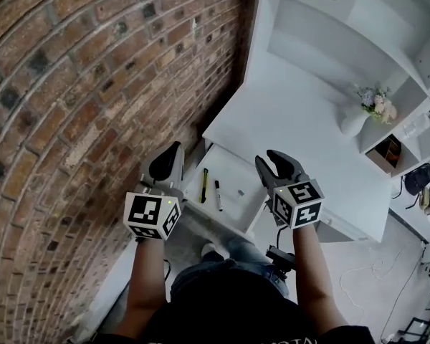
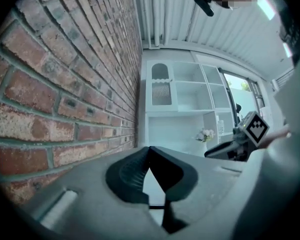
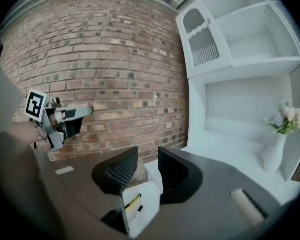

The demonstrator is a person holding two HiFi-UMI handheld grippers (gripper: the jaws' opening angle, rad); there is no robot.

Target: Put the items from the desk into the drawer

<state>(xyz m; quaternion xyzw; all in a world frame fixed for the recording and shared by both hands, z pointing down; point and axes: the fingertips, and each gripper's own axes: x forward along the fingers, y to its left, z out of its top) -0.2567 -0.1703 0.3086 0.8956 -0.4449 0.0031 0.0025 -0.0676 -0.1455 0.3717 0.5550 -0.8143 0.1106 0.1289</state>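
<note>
**Both grippers held up empty over the open drawer**

The left gripper [image 1: 173,153] is closed. In its own view [image 2: 149,151] the two tips meet, a narrow gap shows lower down, and nothing is caught there. The right gripper [image 1: 269,162] has its jaws parted. In its own view [image 3: 148,156] the space between the pads is empty, and the drawer shows through the gap.

The person holds both grippers side by side above the white drawer [image 1: 238,208], which stands pulled out from under the desk [image 1: 294,120]. Inside lie a yellow pen [image 1: 204,185] and a black marker [image 1: 218,196], near each other and roughly parallel. A small grey item [image 1: 240,192] lies just to their right, too small to identify.

The desk top shows only a white vase [image 1: 353,122] of flowers [image 1: 376,104] at its far side. A brick wall [image 1: 93,84] runs along the left.
</note>
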